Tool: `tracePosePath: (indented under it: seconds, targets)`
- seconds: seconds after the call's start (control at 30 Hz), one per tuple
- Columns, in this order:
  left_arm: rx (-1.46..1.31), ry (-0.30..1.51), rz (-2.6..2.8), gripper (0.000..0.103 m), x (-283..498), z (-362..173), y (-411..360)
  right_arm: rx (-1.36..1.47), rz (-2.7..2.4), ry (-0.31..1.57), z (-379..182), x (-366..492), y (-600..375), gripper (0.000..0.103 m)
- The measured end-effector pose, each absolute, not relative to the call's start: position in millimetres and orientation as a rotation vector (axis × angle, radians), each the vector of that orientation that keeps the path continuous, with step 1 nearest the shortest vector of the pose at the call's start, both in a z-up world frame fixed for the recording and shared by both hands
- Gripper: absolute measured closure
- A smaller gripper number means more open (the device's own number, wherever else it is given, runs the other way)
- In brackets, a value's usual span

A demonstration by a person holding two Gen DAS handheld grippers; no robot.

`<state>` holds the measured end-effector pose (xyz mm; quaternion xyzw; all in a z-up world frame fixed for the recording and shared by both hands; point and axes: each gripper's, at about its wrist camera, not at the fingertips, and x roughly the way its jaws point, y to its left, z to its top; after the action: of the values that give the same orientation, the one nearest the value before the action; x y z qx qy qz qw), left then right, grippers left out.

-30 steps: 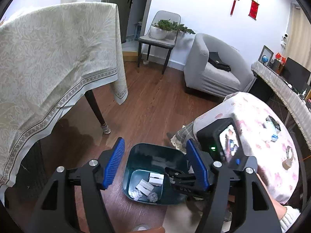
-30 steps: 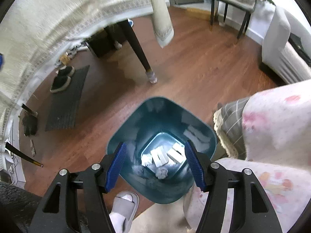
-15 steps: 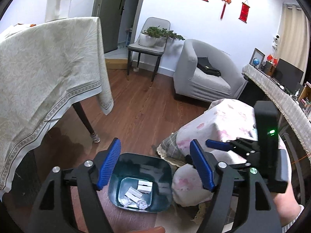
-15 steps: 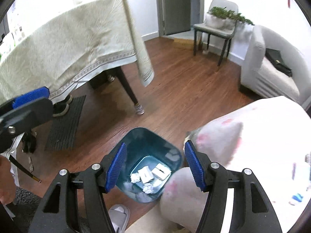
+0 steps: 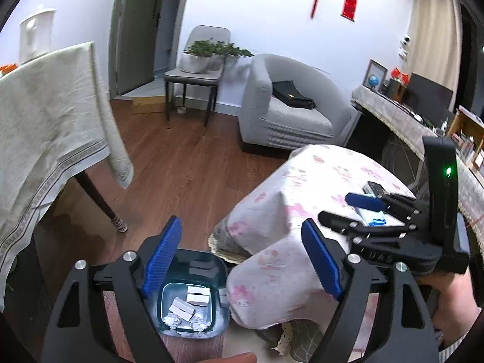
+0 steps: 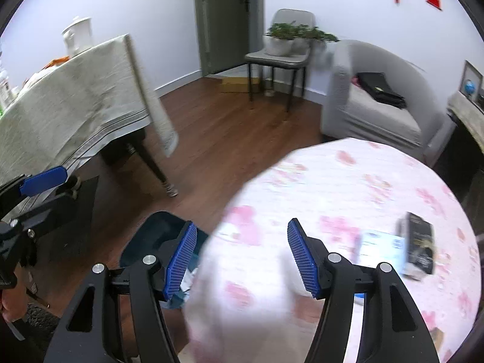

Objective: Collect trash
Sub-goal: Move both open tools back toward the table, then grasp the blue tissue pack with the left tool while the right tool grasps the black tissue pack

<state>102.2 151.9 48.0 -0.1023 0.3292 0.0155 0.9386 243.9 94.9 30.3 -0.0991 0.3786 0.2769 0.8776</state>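
A dark teal trash bin [image 5: 193, 296] stands on the wood floor beside a round table with a pink floral cloth [image 5: 320, 178]. It holds white paper pieces and foil balls [image 5: 189, 307]. My left gripper [image 5: 242, 260] is open and empty above the bin's right rim. My right gripper [image 6: 242, 257] is open and empty over the table's near edge; it also shows in the left wrist view [image 5: 375, 208]. On the table lie a black box [image 6: 419, 246] and a pale blue-white packet [image 6: 381, 249]. The bin [image 6: 151, 239] sits at the lower left of the right wrist view.
A large table with a beige cloth [image 5: 45, 127] stands to the left, its dark leg [image 5: 103, 202] near the bin. A grey armchair [image 5: 287, 112] and a chair with a plant [image 5: 199, 69] stand at the back. A dark floor mat [image 6: 75, 217] lies left.
Both grippers have risen and swung right, away from the bin toward the floral table. The bin has dropped low in both views. Both grippers stayed open.
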Motion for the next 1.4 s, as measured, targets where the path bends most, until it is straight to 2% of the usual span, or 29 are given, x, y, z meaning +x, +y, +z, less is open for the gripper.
tracePosePath:
  seconds: [0.23, 0.97, 1.07, 1.4]
  targets:
    - [-0.138, 0.686, -0.010, 0.010, 121, 49, 107, -0.143, 0.496, 0.785, 36, 259, 33, 0.040]
    - [-0.081, 0.823, -0.195, 0.010, 200, 12, -30, 0.028, 0.349, 0.853, 34, 310, -99, 0.033]
    - [-0.063, 0.842, -0.198, 0.010, 210, 4, -43, 0.069, 0.340, 0.862, 34, 316, -112, 0.029]
    - [0.010, 0.881, -0.150, 0.009, 247, -15, -70, 0.108, 0.321, 0.860, 29, 320, -138, 0.029]
